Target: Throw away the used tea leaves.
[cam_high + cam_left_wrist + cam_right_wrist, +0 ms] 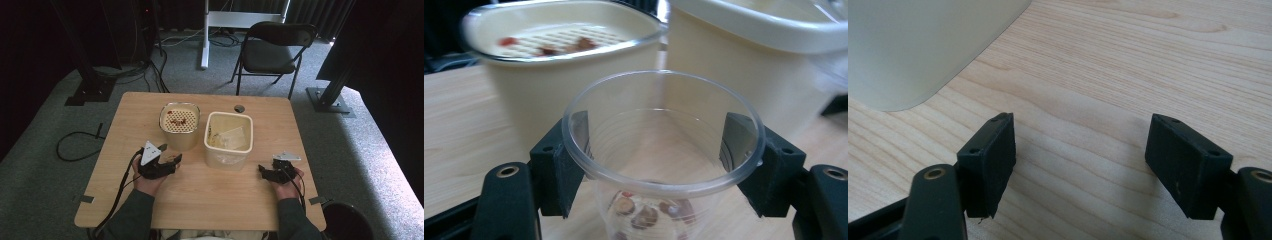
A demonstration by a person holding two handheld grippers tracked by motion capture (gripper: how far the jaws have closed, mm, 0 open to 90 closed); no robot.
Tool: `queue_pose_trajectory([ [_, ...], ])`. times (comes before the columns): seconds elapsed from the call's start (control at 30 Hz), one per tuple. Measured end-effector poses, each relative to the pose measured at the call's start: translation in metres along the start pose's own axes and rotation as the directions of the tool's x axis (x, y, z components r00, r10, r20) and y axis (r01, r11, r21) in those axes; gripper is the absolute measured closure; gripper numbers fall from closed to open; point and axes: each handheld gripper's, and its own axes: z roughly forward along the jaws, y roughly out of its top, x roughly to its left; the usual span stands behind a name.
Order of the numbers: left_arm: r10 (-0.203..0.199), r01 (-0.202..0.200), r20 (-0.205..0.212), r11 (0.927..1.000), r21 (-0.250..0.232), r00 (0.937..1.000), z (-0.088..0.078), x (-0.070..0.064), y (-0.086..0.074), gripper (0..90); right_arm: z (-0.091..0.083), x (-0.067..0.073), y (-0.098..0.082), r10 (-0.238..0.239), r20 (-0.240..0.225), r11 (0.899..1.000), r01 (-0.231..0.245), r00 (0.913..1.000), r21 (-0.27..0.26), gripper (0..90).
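My left gripper [663,152] is shut on a clear plastic cup [659,189], its pads pressed against the cup's sides just under the rim. A few brown and red bits [644,212] lie in the cup's bottom. Just beyond the cup stands a cream tub [549,85] with a perforated insert carrying reddish bits. In the high view the left gripper [167,161] is close to the front of that tub [179,122]. My right gripper [1080,155] stands open low over bare wood, with nothing between its jaws, to the right of a second cream tub [228,140].
The second tub [913,45] holds clear plastic wrapping. A small round hole [239,108] sits near the far edge of the wooden table [200,200]. Beyond the table are a black folding chair [275,47] and floor cables [75,145]; a black bin [347,222] stands at the near right.
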Motion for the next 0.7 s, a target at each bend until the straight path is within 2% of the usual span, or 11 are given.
queue_pose_trajectory([
  [0.07, -0.022, 0.021, -0.023, 0.9997, -0.009, 0.9995, -0.004, 0.008, 0.001, 29.2, 0.000, 0.000, 0.000, 0.000, 0.000, 1.000, 0.000, 1.0000, 0.000, 27.5],
  [0.1, -0.022, 0.021, -0.023, 0.9997, -0.009, 0.9995, -0.004, 0.008, 0.001, 29.2, 0.000, 0.000, 0.000, 0.000, 0.000, 1.000, 0.000, 1.0000, 0.000, 27.5],
  [0.17, -0.047, 0.046, -0.053, 0.9988, -0.020, 0.9975, -0.010, 0.020, 0.001, 29.2, 0.000, 0.000, 0.000, 0.000, 0.000, 1.000, 0.000, 1.0000, 0.000, 27.5],
  [0.5, -0.068, 0.064, -0.120, 0.9972, -0.040, 0.9904, -0.026, 0.045, 0.004, 29.2, 0.000, 0.001, 0.000, -0.001, 0.000, 1.000, 0.001, 1.0000, 0.000, 27.5],
  [0.7, -0.070, 0.064, -0.140, 0.9969, -0.046, 0.9877, -0.033, 0.054, 0.008, 29.2, 0.000, 0.001, 0.000, 0.000, 0.000, 1.000, 0.000, 1.0000, 0.000, 27.5],
])
